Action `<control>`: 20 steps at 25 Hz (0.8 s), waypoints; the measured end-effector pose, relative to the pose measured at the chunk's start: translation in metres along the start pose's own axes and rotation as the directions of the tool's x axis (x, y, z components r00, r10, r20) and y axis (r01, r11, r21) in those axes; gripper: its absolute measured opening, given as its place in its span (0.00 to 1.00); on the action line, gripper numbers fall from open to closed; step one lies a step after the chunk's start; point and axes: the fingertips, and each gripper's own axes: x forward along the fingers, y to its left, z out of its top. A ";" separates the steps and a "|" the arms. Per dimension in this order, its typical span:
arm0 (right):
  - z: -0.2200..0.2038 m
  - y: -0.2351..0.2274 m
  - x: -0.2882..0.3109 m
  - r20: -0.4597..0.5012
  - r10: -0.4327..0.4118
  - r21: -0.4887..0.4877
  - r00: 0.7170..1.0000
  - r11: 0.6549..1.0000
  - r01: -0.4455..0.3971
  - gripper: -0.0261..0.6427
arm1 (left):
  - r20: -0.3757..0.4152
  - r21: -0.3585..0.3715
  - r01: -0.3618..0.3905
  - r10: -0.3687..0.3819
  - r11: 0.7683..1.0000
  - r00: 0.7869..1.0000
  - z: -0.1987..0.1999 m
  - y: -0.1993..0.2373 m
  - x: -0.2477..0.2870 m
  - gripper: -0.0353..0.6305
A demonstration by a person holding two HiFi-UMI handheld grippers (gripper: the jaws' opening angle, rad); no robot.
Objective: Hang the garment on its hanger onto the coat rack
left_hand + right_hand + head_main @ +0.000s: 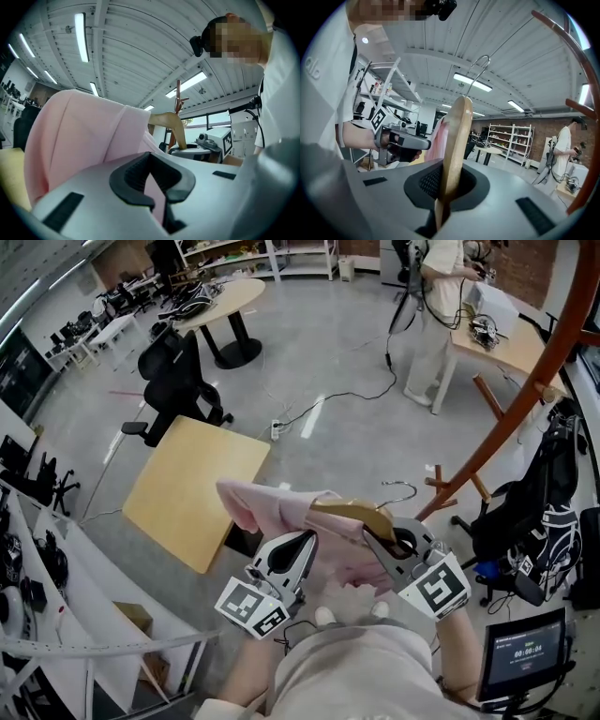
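Observation:
A pink garment (277, 510) hangs over a wooden hanger (354, 514) with a metal hook (400, 491), held up in front of me. My left gripper (302, 542) is shut on a fold of the pink fabric (155, 199). My right gripper (382, 540) is shut on the hanger's wooden arm (452, 154), and the hook (478, 69) rises above it. The coat rack (527, 399), a curved red-brown pole with pegs, stands to the right, apart from the hanger. In the right gripper view the rack (577, 75) arcs along the right edge.
A square wooden table (183, 488) stands below the garment at the left, with a black office chair (176, 379) behind it. A black backpack (536, 514) and a small screen (525, 652) sit by the rack's foot. A person (437, 306) works at a desk far right.

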 end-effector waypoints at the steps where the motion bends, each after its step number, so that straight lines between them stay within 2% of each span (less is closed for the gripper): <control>1: 0.003 -0.005 -0.001 0.002 -0.004 -0.004 1.000 1.000 0.004 0.06 | 0.005 0.007 0.007 -0.007 1.000 1.000 0.005 -0.001 0.005 0.06; 11: 0.047 -0.054 -0.018 0.014 -0.082 -0.011 0.997 0.997 0.082 0.06 | 0.050 0.099 0.079 -0.085 0.992 0.995 0.058 -0.011 0.051 0.06; 20: 0.081 -0.088 -0.058 0.051 -0.178 0.016 0.983 0.984 0.177 0.06 | 0.083 0.220 0.164 -0.186 0.962 0.979 0.110 -0.038 0.090 0.06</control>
